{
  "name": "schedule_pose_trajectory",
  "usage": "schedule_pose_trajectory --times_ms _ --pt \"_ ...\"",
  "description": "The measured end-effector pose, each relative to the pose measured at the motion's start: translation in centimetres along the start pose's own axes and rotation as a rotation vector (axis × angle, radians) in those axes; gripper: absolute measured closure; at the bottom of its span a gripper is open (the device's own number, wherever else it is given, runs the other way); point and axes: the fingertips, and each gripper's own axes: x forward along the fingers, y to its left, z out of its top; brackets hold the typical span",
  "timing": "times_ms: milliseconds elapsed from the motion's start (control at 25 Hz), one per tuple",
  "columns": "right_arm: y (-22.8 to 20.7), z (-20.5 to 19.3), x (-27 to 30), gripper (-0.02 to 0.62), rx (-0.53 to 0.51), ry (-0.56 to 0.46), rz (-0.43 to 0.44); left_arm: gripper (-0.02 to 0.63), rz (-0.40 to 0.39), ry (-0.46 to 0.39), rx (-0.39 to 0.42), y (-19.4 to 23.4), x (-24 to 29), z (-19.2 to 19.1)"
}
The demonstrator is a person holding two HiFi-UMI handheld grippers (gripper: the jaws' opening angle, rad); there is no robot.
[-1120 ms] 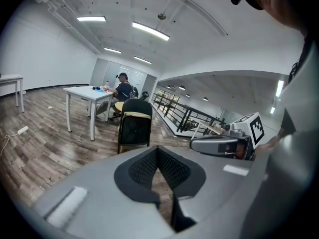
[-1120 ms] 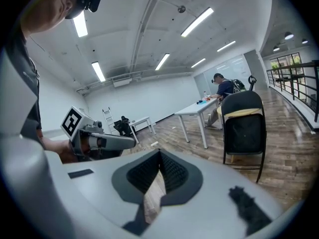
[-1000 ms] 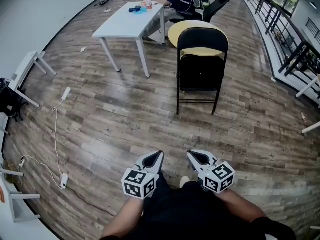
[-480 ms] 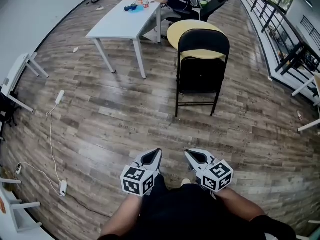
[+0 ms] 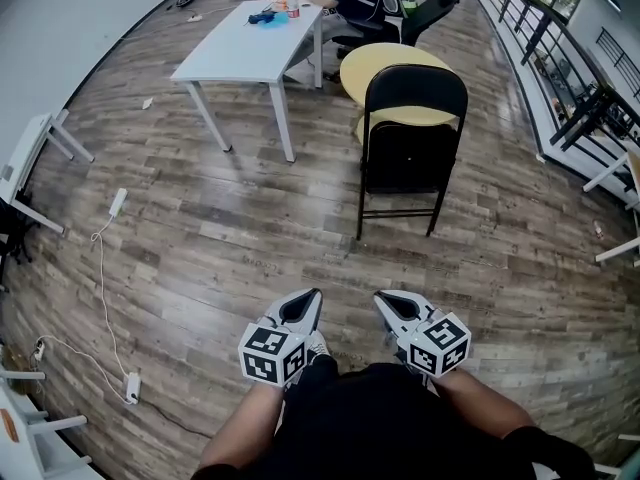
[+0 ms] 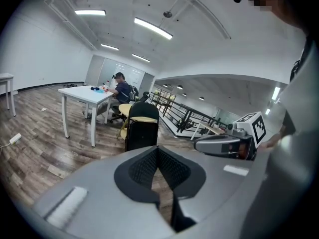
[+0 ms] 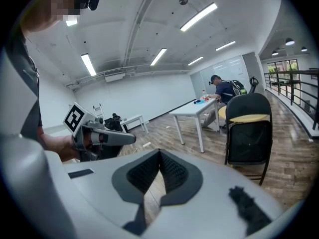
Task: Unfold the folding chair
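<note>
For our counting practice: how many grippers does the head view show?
2. Left gripper low, left of centre; right gripper beside it to the right. None seem hidden.

A wood-plank floor (image 5: 250, 228) was seen to carry a black folding chair (image 5: 410, 148), stood upright on its legs with the seat turned up. A round yellow table (image 5: 385, 66) was set just behind it and a white table (image 5: 240, 53) to its left. On the white table a few small items (image 5: 272, 14) were laid near the far end, one of them blue and the rest perhaps cups, being too small to be identified. At the left a white power strip (image 5: 117, 202) and its cable (image 5: 104, 288) were laid on the boards, the cable run to a second white block (image 5: 130, 387).
</note>
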Motion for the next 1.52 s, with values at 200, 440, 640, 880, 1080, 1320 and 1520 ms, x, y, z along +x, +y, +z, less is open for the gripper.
schedule_pose_trajectory --times_ms 200,440,640,880,1080,1320,1520 --pt "0.7 1.2 2.6 0.6 0.006 -0.006 -0.008 0.598 -0.011 0.013 0.0 2.5 -0.4 0.5" --pt "2.0 2.0 5.9 0.6 0.012 -0.016 -0.017 0.598 -0.022 0.006 0.015 5.9 -1.5 1.6" --pt "2.7 2.7 7.5 0.6 -0.002 -0.015 -0.031 0.598 -0.026 -0.004 0.019 8.0 -2.1 1.9" --pt "3.8 3.6 8.6 0.6 0.007 -0.03 -0.027 0.598 -0.034 -0.017 -0.007 9.3 -3.1 1.6" --pt "4.3 4.3 9.4 0.6 0.0 -0.044 -0.021 0.598 -0.026 -0.01 -0.006 9.9 -3.8 1.4" --pt "4.3 4.0 10.7 0.6 0.026 -0.037 -0.006 0.598 0.005 -0.002 0.005 11.4 -4.8 1.8" --pt "4.4 4.9 12.2 0.6 0.037 -0.066 0.017 0.598 0.021 0.004 0.012 12.0 -5.2 2.1"
